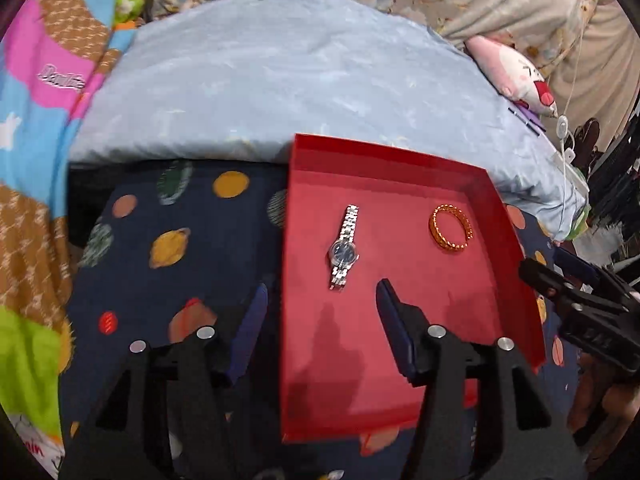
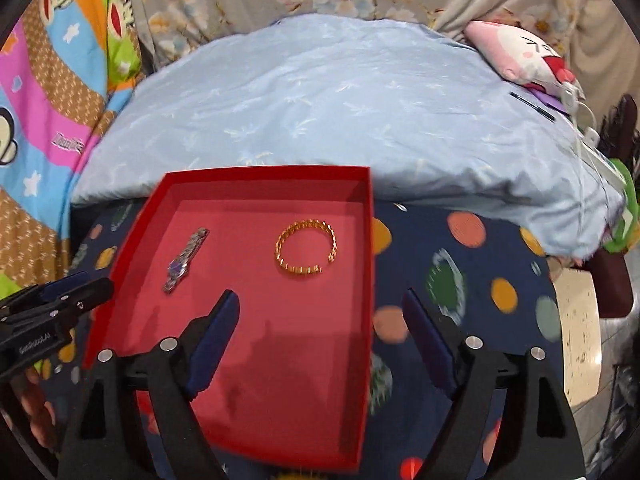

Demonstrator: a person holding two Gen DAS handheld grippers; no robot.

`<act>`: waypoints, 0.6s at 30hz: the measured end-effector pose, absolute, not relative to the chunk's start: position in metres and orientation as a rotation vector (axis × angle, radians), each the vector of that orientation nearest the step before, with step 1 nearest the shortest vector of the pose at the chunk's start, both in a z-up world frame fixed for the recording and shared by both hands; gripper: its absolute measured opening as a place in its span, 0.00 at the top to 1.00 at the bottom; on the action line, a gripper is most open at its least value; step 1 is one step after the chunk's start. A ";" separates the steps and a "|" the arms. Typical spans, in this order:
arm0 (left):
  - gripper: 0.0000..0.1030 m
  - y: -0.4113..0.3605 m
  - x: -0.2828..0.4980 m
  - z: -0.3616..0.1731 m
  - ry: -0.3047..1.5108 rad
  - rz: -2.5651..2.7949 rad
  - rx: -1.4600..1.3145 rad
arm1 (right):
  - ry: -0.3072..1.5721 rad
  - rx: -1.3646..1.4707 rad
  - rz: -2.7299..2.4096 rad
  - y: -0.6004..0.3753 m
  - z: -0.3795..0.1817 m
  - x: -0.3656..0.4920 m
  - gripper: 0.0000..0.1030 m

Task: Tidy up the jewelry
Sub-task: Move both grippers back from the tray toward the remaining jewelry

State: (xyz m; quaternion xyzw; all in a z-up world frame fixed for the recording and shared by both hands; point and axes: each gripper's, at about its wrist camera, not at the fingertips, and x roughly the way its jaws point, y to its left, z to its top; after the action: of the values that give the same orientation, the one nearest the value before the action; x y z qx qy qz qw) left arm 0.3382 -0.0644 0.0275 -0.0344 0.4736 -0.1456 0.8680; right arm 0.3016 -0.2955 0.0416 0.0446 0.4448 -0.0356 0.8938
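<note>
A shallow red tray (image 1: 500,216) (image 2: 360,280) lies on a dark blue cloth with planet prints. In it a silver watch (image 1: 344,248) (image 2: 185,261) with a dark dial lies flat, and a gold bracelet (image 1: 451,227) (image 2: 306,247) lies to its right. My left gripper (image 1: 322,294) is open, straddling the tray's left wall just short of the watch, with nothing between its fingers. My right gripper (image 2: 320,300) is open wide over the tray's right wall, below the bracelet, and holds nothing. Each gripper shows at the edge of the other's view: the right gripper (image 1: 532,272), the left gripper (image 2: 100,284).
A light blue pillow (image 1: 280,92) (image 2: 340,100) lies behind the tray. A pink and white plush toy (image 1: 516,72) (image 2: 524,52) rests at the back right. Colourful bedding (image 1: 36,120) rises on the left. White cables (image 1: 564,128) hang at the right.
</note>
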 end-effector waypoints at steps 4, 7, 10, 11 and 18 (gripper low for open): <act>0.43 -0.044 0.296 0.042 0.946 -0.282 -0.086 | 0.894 0.131 -0.090 -0.298 0.052 0.248 0.19; 0.42 -0.036 0.259 0.047 0.923 -0.268 -0.043 | 0.886 0.135 -0.105 -0.294 0.053 0.205 0.19; 0.38 -0.036 0.223 0.048 0.920 -0.276 0.006 | 0.899 0.140 -0.100 -0.285 0.050 0.168 0.19; 0.38 -0.035 0.215 0.048 0.922 -0.275 0.015 | 0.901 0.149 -0.095 -0.281 0.049 0.154 0.19; 0.36 -0.022 0.155 0.034 0.957 -0.267 0.033 | 0.939 0.146 -0.043 -0.249 0.030 0.096 0.19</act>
State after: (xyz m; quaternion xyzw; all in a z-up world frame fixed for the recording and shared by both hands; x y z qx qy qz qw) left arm 0.1555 -0.0220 0.0337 0.0157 0.4588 -0.1279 0.8791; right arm 0.0956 -0.2488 0.0295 0.0701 0.4520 -0.0209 0.8890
